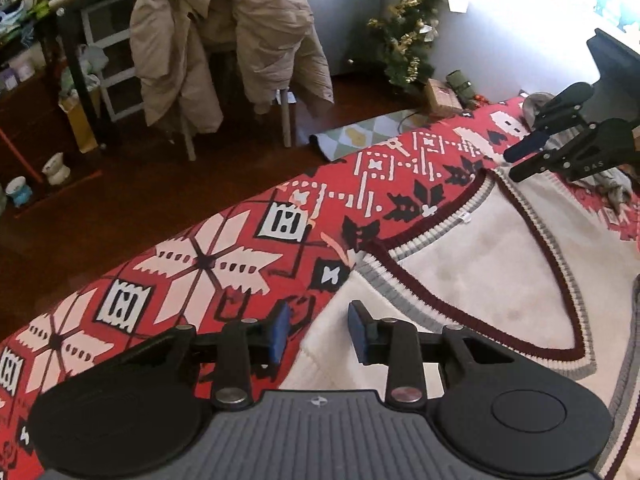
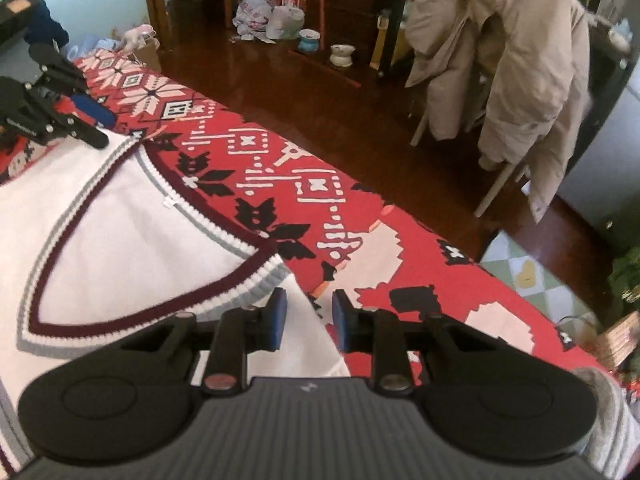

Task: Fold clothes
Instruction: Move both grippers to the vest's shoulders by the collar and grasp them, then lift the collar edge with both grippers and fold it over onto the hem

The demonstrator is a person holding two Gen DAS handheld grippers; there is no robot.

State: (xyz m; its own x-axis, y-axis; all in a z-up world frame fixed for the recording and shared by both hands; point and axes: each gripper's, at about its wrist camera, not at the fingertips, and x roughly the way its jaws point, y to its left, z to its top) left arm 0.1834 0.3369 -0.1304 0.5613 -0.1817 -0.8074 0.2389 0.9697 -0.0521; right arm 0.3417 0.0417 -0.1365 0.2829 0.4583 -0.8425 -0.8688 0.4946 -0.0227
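A white V-neck sweater lies flat on a red patterned blanket, filling each frame's lower middle. Its collar faces the blanket's far edge, and its long axis runs back toward the cameras. The left gripper and right gripper hover with fingers parted, each over a shoulder edge. Uneven pinches could skew any fold.

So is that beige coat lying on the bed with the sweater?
No, the beige coat hangs over a chair on the wooden floor, apart from the white sweater, which lies on the red patterned blanket.
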